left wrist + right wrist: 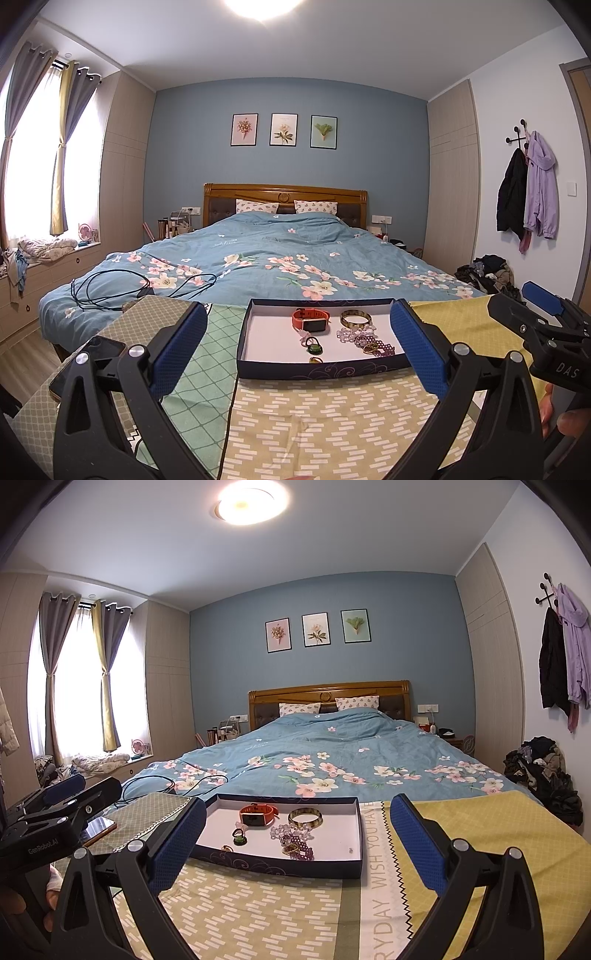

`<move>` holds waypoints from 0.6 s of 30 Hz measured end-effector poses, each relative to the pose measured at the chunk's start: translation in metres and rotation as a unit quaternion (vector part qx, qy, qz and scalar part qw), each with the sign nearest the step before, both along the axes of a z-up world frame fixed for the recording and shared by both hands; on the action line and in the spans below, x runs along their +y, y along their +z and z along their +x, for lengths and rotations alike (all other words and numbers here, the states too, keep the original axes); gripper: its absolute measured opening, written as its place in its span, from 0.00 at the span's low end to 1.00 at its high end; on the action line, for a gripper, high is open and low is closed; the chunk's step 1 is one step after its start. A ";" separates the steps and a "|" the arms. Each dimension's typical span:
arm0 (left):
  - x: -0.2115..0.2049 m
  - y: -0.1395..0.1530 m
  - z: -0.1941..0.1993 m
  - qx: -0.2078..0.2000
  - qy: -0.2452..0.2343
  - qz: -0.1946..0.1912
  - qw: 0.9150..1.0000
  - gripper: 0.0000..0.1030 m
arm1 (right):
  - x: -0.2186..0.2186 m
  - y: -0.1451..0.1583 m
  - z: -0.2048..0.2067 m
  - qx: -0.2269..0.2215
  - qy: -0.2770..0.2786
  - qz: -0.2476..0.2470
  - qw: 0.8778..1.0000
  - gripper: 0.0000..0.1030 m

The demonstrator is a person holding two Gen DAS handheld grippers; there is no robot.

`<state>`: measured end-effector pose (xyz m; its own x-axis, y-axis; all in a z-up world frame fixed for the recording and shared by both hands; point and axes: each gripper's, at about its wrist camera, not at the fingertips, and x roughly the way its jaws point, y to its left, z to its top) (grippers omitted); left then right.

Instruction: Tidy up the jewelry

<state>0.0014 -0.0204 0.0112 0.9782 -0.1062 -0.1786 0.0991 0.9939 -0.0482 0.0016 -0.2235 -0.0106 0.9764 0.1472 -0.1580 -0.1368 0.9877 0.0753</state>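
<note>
A shallow dark blue tray [317, 369] [280, 866] with a white floor lies on a patterned cloth at the foot of the bed. In it are an orange smartwatch [312, 320] [257, 815], a gold bangle [355, 317] [305, 816], a green-stone ring [315, 347] [239, 837], a small gold ring [316, 359] [226, 848] and a tangle of purple bead bracelets [364, 341] [295, 843]. My left gripper [299, 347] hovers open just short of the tray with nothing between its blue pads. My right gripper [297, 843] is open too, to the tray's right and empty.
A phone [88, 363] [99, 829] lies on the cloth to the left. Black cables [129, 288] trail over the floral blue duvet [277, 258]. A pile of dark clothes [546, 775] sits on the floor at right. A person's fingers [561, 417] hold the right gripper.
</note>
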 end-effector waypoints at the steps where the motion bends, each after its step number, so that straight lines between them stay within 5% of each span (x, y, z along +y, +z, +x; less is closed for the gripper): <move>1: 0.000 0.000 0.000 0.000 0.000 0.000 1.000 0.95 | 0.000 0.000 0.000 0.000 0.000 0.000 1.000 0.94; 18: 0.001 -0.001 -0.001 0.001 -0.001 0.000 1.000 0.95 | 0.001 -0.001 0.002 0.003 0.002 0.000 1.000 0.94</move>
